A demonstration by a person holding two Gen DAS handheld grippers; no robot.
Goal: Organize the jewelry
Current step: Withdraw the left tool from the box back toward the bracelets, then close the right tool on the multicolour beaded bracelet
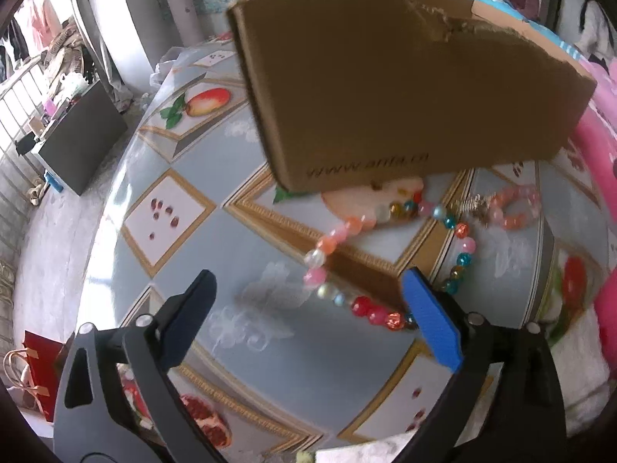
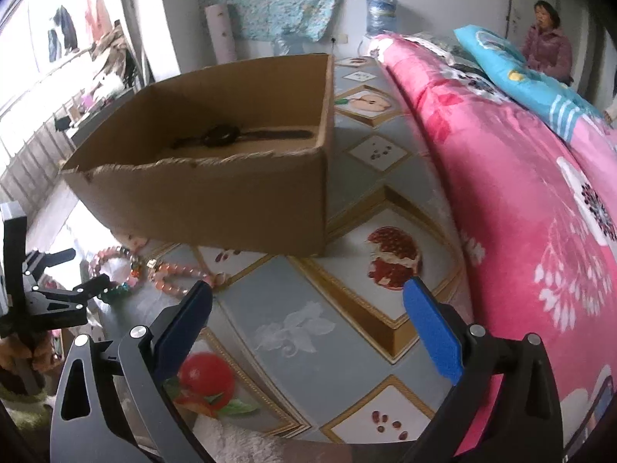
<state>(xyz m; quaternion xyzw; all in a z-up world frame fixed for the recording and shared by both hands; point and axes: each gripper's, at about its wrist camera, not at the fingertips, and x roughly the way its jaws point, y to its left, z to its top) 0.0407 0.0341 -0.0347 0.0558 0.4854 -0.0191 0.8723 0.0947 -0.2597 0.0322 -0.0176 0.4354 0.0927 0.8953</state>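
Hovering with jaws wide apart and empty, the left gripper (image 1: 308, 308) overlooks the multicoloured bead necklace (image 1: 389, 266); the right gripper (image 2: 308, 320), likewise spread, faces the cardboard box (image 2: 216, 177).

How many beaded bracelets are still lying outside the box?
2. A multicoloured bracelet lies just ahead of the left claw; a smaller pink bracelet sits beyond it, beside the cardboard box. The box may hide others.

A fruit-patterned cloth (image 2: 308, 308) covers the bed, and on it rest an open cardboard box (image 2: 216, 196), a multicoloured bead necklace (image 1: 385, 270), a pink bead bracelet (image 1: 515, 208) and a pink floral quilt (image 2: 520, 193).
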